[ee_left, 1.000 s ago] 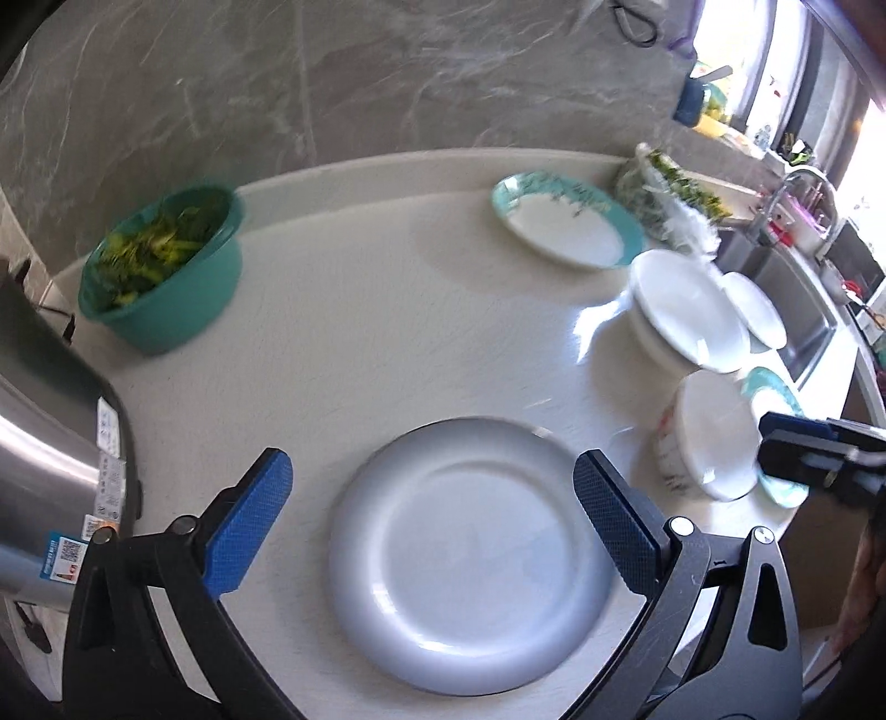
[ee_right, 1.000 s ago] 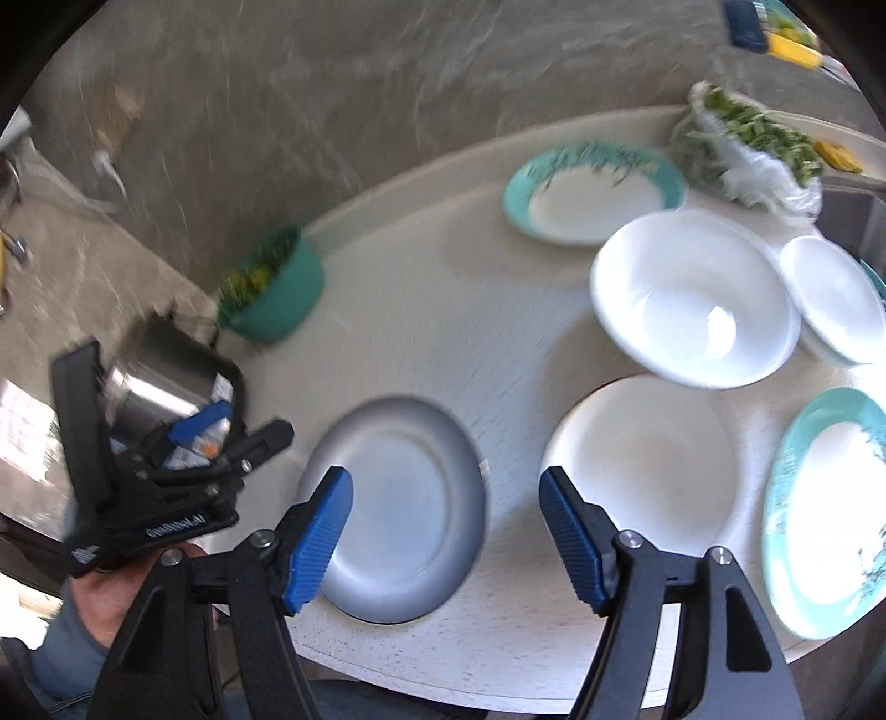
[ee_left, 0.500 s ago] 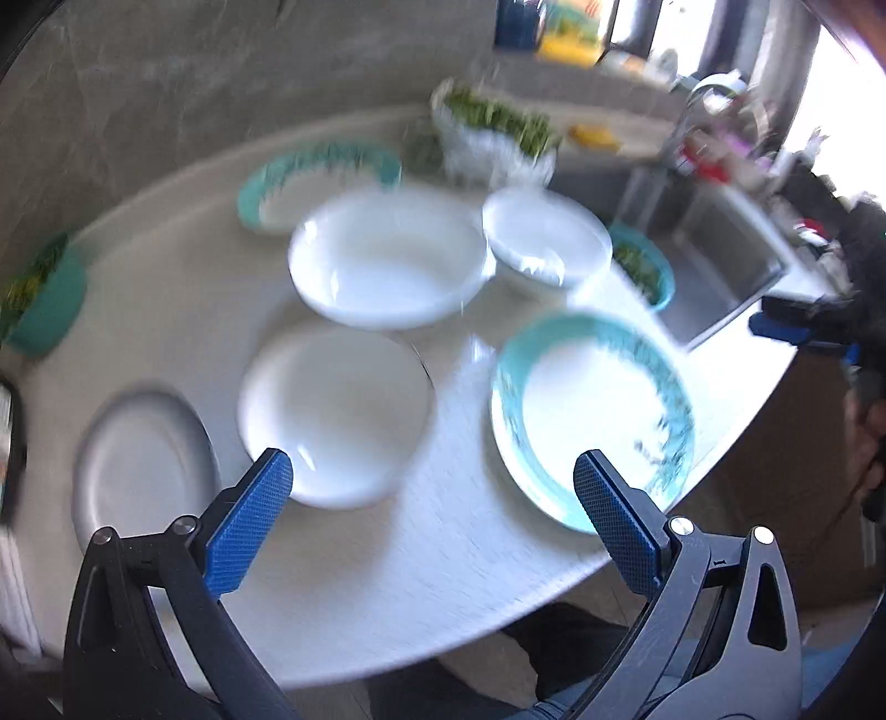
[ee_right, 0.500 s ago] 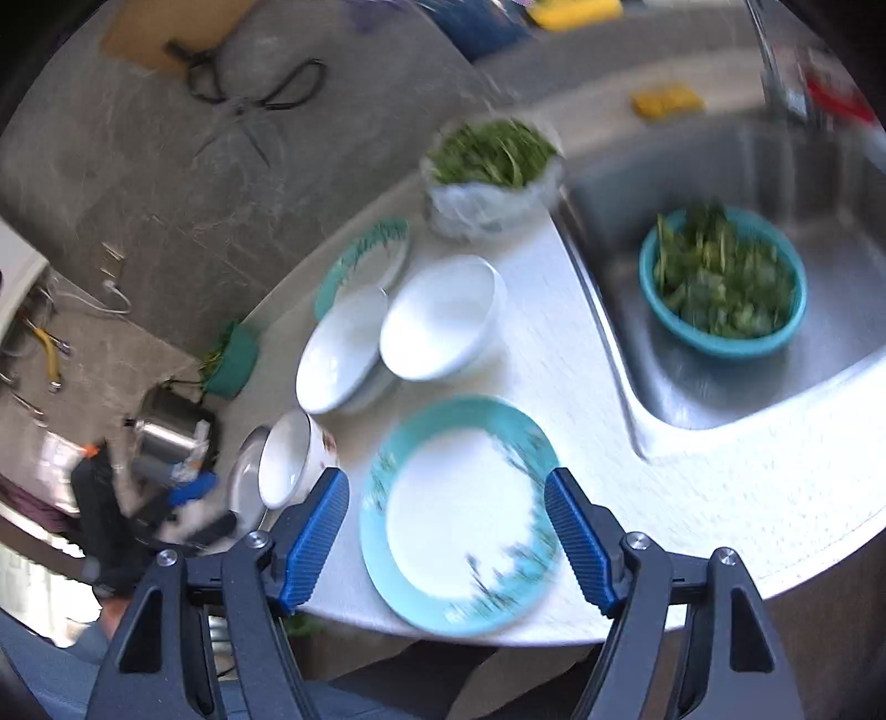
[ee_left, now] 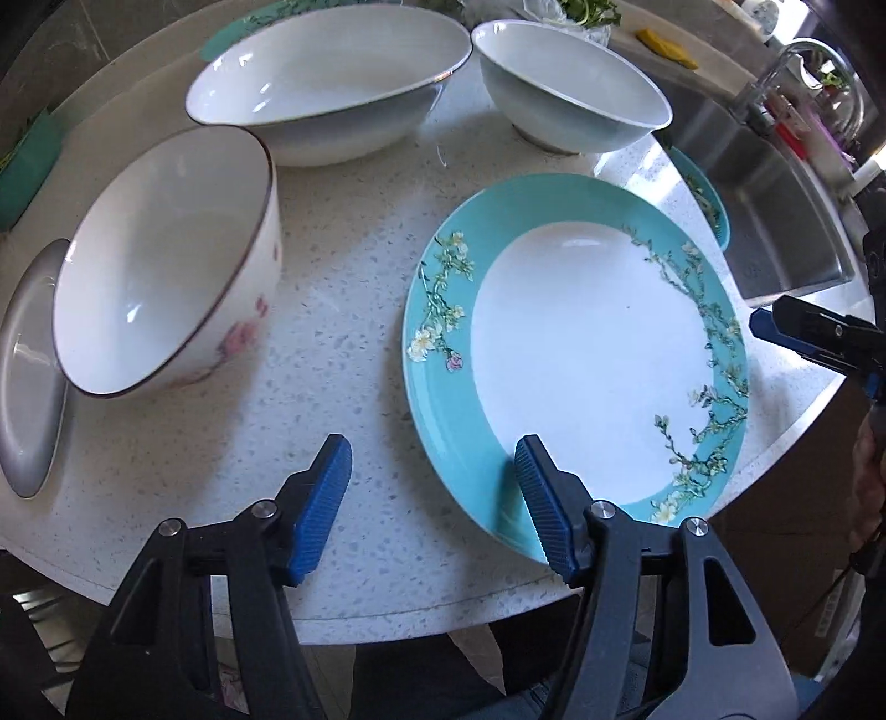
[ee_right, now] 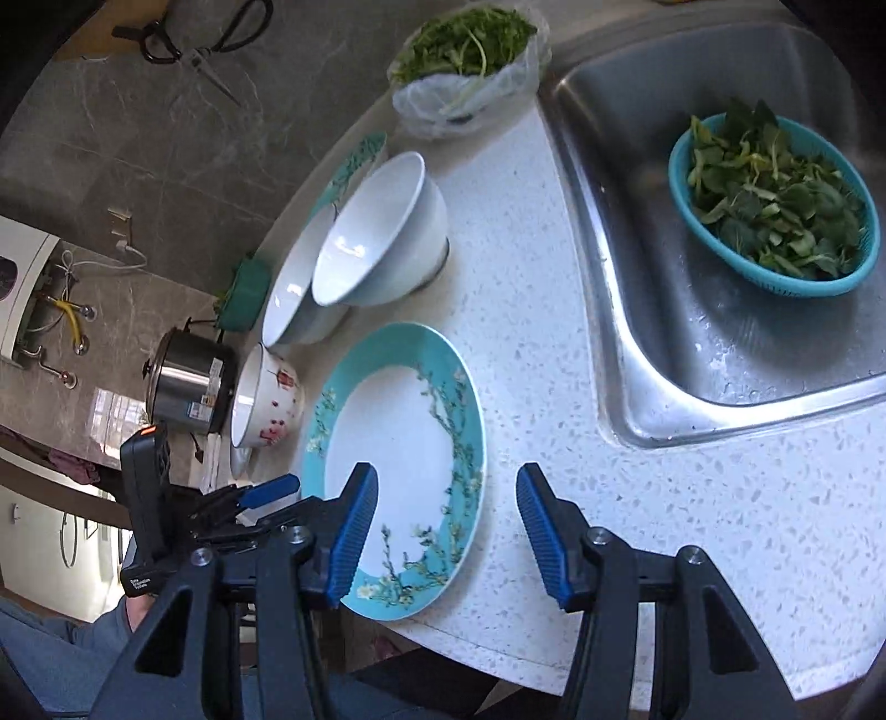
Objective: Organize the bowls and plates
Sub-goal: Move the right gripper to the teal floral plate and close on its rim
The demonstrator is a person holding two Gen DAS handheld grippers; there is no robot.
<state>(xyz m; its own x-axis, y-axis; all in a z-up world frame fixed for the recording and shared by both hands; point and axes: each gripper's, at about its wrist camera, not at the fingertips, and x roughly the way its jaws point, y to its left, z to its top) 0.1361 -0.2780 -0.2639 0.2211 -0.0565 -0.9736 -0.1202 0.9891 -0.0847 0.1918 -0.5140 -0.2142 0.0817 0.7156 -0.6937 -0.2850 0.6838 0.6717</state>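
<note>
The left gripper [ee_left: 432,498] hangs over the near edge of the speckled white counter [ee_left: 343,288], jaws at a middling gap with its right pad over the near-left rim of the teal floral plate [ee_left: 581,354]; whether that pad touches the rim I cannot tell, and nothing is pinched. The right gripper [ee_right: 446,531] straddles the same plate's near-right rim at a similar gap, gripping nothing; both sets of jaws have just been closing.

Only the left wrist view shows the grey plate [ee_left: 27,365] far left of its gripper, cut off by a floral-sided bowl [ee_left: 166,260] just ahead-left; beyond stand a wide white bowl [ee_left: 326,72] and a smaller white bowl [ee_left: 570,83]. Only the right wrist view shows the steel sink [ee_right: 692,310] ahead-right with its teal basket of greens [ee_right: 775,205], a bag of herbs [ee_right: 465,61], scissors [ee_right: 194,39] and a steel pot [ee_right: 188,382].

A second ago the left gripper stood wide over the grey plate; both have since swung across to the teal one and come lower.

A second teal plate [ee_right: 354,160] is mostly hidden behind the bowls; the right gripper in the left view is cut off at the edge.
</note>
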